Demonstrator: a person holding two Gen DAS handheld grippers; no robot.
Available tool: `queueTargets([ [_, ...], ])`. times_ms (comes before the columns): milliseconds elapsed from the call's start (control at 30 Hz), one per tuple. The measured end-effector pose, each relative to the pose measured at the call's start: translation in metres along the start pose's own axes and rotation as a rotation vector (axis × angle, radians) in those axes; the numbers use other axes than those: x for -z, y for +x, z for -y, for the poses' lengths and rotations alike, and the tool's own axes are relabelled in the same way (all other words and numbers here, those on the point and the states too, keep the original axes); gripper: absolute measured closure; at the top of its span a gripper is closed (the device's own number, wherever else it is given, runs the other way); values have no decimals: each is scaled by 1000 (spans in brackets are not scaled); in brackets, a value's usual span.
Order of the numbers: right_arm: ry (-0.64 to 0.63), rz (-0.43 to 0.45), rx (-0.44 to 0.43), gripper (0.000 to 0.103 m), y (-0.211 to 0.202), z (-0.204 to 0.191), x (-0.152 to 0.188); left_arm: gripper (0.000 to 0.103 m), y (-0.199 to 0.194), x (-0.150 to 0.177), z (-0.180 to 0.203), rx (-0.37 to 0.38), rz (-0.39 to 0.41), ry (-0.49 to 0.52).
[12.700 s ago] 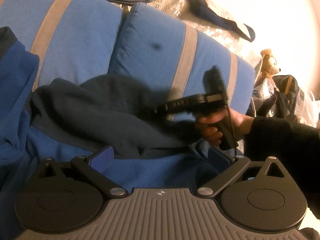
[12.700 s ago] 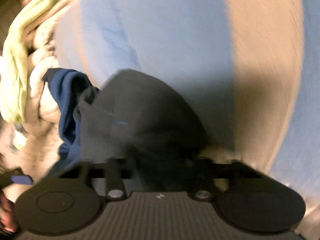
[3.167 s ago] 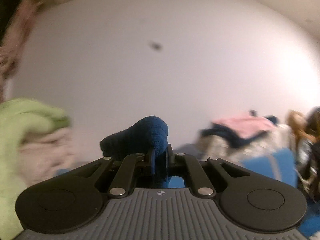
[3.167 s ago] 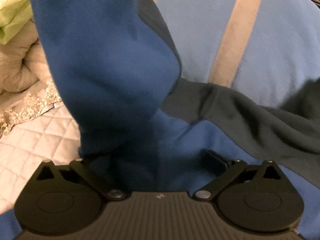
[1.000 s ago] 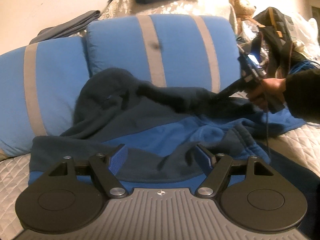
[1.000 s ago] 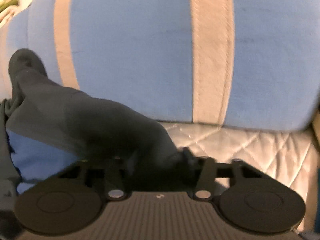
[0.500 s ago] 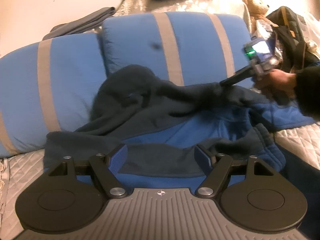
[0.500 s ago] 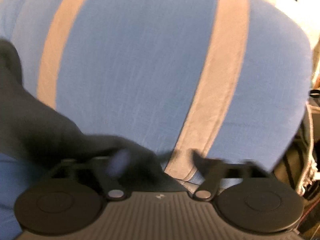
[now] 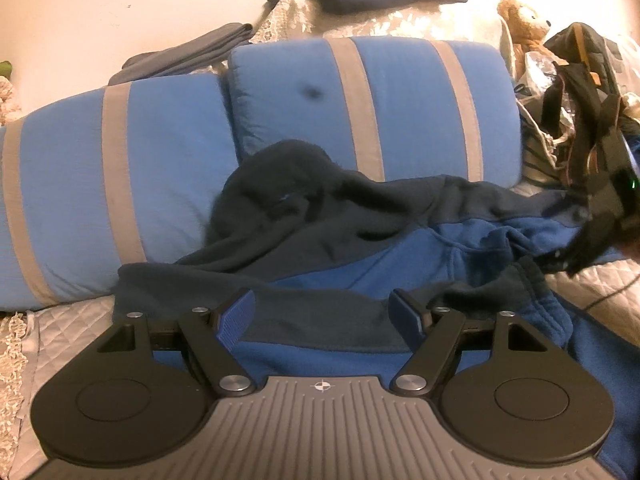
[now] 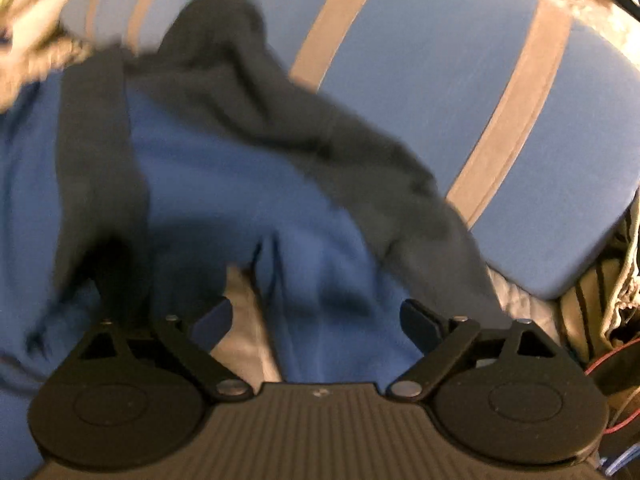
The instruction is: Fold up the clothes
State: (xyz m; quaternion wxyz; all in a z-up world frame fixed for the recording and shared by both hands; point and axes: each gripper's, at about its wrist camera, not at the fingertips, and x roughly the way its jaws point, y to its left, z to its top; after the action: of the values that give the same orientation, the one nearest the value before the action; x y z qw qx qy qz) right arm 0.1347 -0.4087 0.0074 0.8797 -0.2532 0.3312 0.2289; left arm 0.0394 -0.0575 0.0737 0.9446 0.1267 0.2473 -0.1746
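Hoodie (image 9: 360,240) lies spread on quilted bed cover (image 9: 60,320), its hood (image 9: 280,176) up against two pillows (image 9: 120,184) behind. Folded clothes (image 9: 188,54) on top of pillows. Teddy bear (image 9: 524,24) and bags (image 9: 580,80) to the right.

Your left wrist view is warmly lit and fairly sharp: the wall (image 9: 100,8) along the top of the frame glows pale peach, close to blown out at the upper right. The striped pillows (image 9: 160,168) are evenly lit, with a dark lens smudge right of centre. The hoodie (image 9: 328,216) loses detail in its darkest folds, and the right edge smears with motion. Straight lines bow towards the corners, which fall to black. Your right wrist view is dimmer and soft all over with motion blur; the fabric edges streak, the upper left is a pale smear, and a shadow pools at the lower left above the fingers (image 10: 212,322).
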Motion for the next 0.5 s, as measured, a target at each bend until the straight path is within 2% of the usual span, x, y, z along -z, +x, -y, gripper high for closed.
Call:
queueTargets([
  [33,-23,-17,28,27,2,-11,5,29,0,1,0,-2,-1,2],
  [67,-48,-41,39,48,7,-16,9,29,0,2,0,-7,-4,6],
  [100,-72,-68,47,59,10,-18,14,29,0,3,0,-13,-7,9],
  [133,-96,-96,55,82,13,-20,20,29,0,3,-1,-19,-10,13],
  [167,-121,-123,63,83,16,-23,25,29,0,4,-2,-25,-13,14],
  [233,-106,-130,107,95,18,-14,23,29,1,6,-6,-41,-21,7],
  [267,-96,-124,150,96,19,-7,20,29,2,7,-8,-49,-25,4],
  [300,-85,-117,193,97,20,1,18,29,2,8,-10,-56,-28,0],
  [500,-130,-136,301,93,44,5,3,29,4,8,-21,-78,-38,-19],
])
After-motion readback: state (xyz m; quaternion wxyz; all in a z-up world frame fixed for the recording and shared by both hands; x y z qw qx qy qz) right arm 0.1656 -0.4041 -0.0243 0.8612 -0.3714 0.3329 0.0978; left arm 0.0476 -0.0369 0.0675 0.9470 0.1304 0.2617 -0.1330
